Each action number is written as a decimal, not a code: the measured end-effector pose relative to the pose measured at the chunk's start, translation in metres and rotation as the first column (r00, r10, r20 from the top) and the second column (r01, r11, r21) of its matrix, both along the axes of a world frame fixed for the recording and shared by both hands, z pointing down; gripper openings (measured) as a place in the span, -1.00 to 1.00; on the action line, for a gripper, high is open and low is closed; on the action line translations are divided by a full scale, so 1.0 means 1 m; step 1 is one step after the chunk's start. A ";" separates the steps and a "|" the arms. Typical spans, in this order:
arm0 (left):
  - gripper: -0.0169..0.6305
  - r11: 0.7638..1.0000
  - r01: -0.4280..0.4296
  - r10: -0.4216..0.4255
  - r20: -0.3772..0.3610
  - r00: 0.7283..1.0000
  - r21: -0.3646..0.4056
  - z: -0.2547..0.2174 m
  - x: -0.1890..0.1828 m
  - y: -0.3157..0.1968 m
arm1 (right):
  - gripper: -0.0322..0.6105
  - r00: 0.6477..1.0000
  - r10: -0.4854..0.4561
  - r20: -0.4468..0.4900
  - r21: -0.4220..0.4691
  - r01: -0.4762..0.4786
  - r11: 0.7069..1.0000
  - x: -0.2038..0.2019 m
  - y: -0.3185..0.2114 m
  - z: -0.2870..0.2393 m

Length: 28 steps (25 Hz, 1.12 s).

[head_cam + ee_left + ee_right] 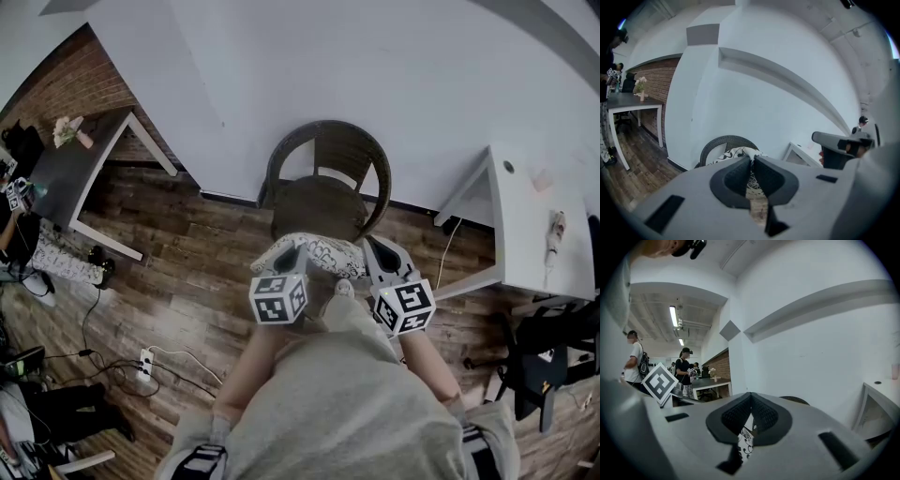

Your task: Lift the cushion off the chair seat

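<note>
White cushion (309, 251), black doodle print; dark brown wicker chair (321, 202).

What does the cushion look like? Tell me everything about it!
The cushion is soft white fabric covered in black squiggly doodles. It hangs bunched and curved, off the bare seat of the brown wicker chair. The left gripper pinches one edge, the right gripper the other, jaws shut on the cloth.

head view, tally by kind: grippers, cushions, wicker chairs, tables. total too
Grippers: 2, left gripper and right gripper, each shut on the cushion
Cushions: 1, the cushion, held above the seat
Wicker chairs: 1, the wicker chair
Tables: 2, the dark table and the white desk
Total: 6
</note>
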<state>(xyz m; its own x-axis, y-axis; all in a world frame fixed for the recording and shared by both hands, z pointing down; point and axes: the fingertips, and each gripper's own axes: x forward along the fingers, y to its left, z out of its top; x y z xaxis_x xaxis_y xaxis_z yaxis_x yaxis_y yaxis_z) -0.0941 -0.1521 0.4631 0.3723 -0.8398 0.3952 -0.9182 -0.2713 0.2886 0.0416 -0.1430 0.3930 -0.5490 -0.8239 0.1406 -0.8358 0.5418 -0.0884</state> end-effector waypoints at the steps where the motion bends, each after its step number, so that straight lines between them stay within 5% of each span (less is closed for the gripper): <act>1: -0.88 1.000 0.002 -0.002 -0.001 1.000 0.006 -0.003 -0.002 0.001 | -0.90 1.000 0.001 0.001 0.003 -0.001 1.000 -0.001 0.000 0.000; 28: -0.88 0.999 -0.016 0.017 -0.012 1.000 0.047 -0.022 0.003 -0.010 | -0.90 0.999 0.046 -0.018 -0.021 -0.046 0.999 0.007 -0.015 0.004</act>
